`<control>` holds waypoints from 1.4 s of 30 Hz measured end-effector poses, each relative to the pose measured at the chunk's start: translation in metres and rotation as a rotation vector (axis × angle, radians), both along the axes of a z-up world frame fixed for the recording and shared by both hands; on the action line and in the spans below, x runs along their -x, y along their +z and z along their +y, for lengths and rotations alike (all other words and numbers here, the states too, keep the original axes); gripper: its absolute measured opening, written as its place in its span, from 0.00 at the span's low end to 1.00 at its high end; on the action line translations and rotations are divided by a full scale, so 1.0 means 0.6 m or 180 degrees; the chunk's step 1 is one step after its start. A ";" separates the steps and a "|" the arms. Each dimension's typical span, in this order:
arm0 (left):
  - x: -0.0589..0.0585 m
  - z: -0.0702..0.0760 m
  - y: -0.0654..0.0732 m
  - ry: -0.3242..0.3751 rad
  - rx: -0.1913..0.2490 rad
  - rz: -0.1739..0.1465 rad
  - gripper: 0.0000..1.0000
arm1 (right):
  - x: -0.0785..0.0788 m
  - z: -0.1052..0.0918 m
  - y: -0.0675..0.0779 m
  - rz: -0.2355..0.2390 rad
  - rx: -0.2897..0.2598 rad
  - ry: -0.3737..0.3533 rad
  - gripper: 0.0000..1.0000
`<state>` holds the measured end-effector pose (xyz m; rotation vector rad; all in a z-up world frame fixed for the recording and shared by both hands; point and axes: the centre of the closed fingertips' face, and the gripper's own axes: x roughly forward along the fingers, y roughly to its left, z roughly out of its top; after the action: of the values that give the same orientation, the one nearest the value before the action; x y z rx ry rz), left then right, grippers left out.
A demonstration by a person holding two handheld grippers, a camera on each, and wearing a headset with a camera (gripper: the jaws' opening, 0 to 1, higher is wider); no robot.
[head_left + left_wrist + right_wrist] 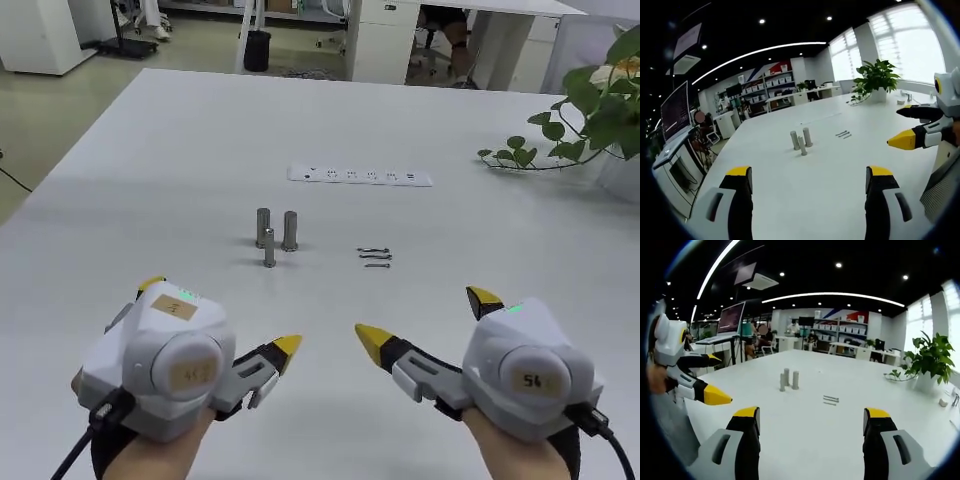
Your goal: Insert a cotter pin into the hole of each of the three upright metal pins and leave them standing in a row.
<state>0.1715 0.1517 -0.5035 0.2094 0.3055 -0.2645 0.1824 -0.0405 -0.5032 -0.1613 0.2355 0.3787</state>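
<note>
Centrally on the white table, three upright metal pins cluster, cotter pins just right; nearer, left gripper and right gripper hover, jaws apart, open tabletop between

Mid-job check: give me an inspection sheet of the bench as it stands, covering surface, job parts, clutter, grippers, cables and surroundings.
Surface: white table, flat, no spills seen.
Job's things: three upright grey metal pins stand clustered in a triangle, not a row; three small cotter pins lie on the table to their right, none inserted.
Clutter: white power strip beyond the pins; green leafy plant at the far right edge.
Grippers: left gripper and right gripper have jaws open, hold nothing and sit short of the parts.
Cables: black cable trails from the left gripper; second black cable from the right gripper.
Surroundings: open office with desks, shelves and windows.
</note>
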 end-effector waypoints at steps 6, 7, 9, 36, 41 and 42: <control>0.000 0.005 0.004 0.0028 -0.0032 -0.0030 0.93 | -0.001 0.000 -0.002 0.0003 0.0018 0.0001 0.81; 0.000 0.006 0.004 0.0034 -0.0034 -0.0028 0.92 | -0.001 0.001 -0.001 -0.0005 0.0016 0.0003 0.81; -0.001 0.007 0.002 0.0040 -0.0028 -0.0013 0.92 | -0.001 0.001 -0.002 -0.0001 0.0025 0.0002 0.81; -0.028 0.026 -0.006 0.0022 0.0147 0.0108 0.69 | -0.007 0.002 0.013 0.0060 -0.0133 0.0045 0.79; -0.048 0.029 -0.008 -0.0050 0.0171 0.0106 0.60 | -0.010 0.009 0.009 0.0165 -0.0007 0.0141 0.78; -0.054 0.029 -0.007 -0.0078 0.0162 0.0092 0.58 | -0.011 0.010 0.012 0.0168 -0.0001 0.0152 0.77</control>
<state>0.2038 0.1689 -0.5080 0.1592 0.3245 -0.2995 0.1890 -0.0347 -0.4962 -0.1570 0.2842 0.4308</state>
